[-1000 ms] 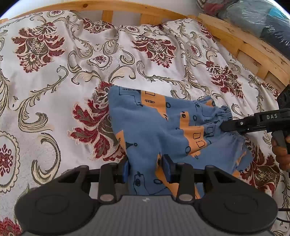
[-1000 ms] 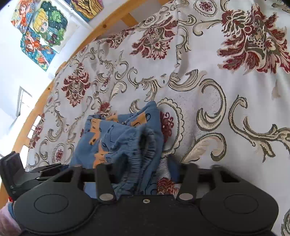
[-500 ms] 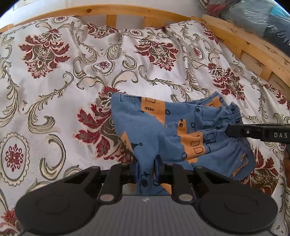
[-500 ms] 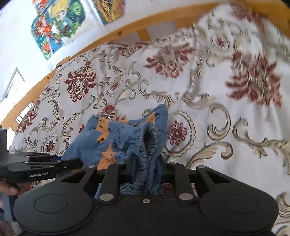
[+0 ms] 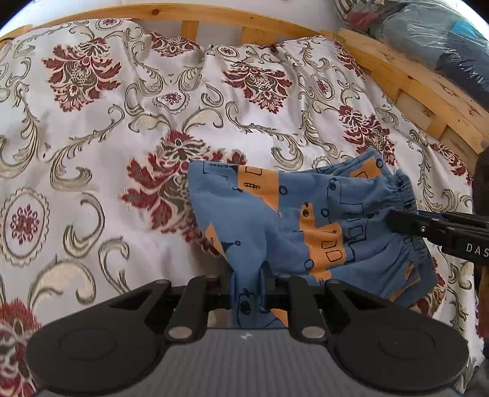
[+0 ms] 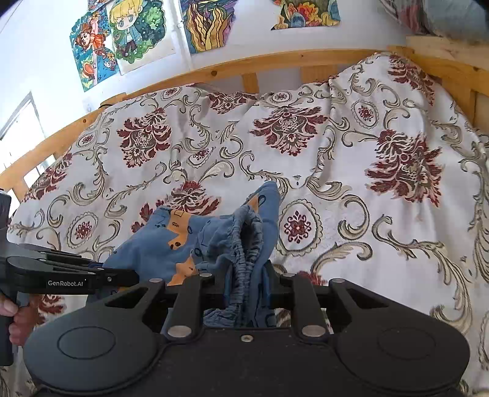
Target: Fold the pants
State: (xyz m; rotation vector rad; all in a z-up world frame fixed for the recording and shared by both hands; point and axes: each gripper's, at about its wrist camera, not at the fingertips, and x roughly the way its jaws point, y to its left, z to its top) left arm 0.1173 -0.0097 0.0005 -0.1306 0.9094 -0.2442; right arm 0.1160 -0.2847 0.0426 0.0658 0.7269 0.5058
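The bed [image 5: 122,128], under a floral cover, is lying ahead of and below both grippers. The pants [image 5: 275,220] are hanging bunched between them, just above the cover. The left gripper [image 5: 246,287] is clamping a leg fold; the right gripper [image 6: 247,284] is clamping the elastic waistband [image 6: 244,244]. Judged step: lifting to spread before folding. Next: pulling apart evenly. Only the right view is showing wall posters [image 6: 128,33].

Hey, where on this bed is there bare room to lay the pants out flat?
The bedspread lies bare from the pants back to the wooden headboard, and on their left side. In the right wrist view, another bare stretch runs right of them. It is crowded near the left gripper and right gripper, both clamped on the bunched fabric.
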